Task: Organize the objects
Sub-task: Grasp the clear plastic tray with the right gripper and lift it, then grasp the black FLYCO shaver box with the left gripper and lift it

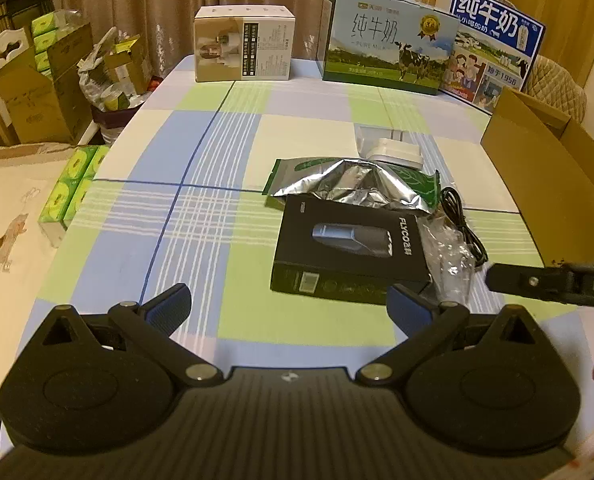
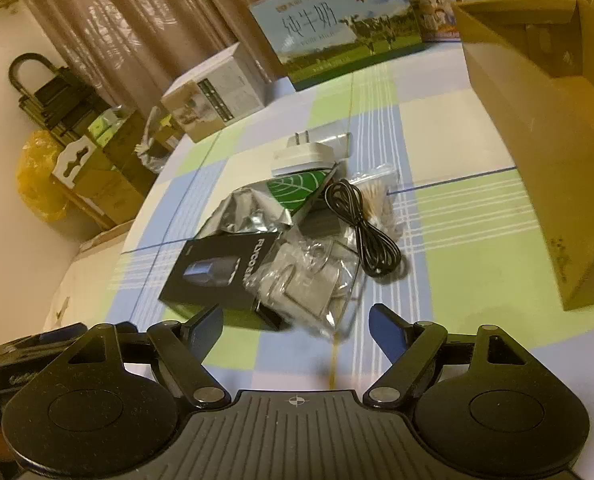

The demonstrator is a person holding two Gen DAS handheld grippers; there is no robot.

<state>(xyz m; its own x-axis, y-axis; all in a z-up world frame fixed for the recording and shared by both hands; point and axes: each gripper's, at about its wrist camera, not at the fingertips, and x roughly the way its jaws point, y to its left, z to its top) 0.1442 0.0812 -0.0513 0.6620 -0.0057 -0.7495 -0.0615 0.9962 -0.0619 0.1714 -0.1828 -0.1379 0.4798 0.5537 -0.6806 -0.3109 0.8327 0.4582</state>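
Both the left gripper [image 1: 289,312] and right gripper [image 2: 295,326] hovered spread and empty before one black shaver box [image 1: 347,246], one foil pouch [image 1: 353,184], one coiled cable [image 2: 363,236] (beside one cardboard box [image 2: 537,152]).

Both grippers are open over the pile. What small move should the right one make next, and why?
Probably ease the right gripper forward and down onto the clear plastic bag. Its jaws are open and empty, the bag lies nearest them, overlapping the black box, and the open cardboard box stands on that side.
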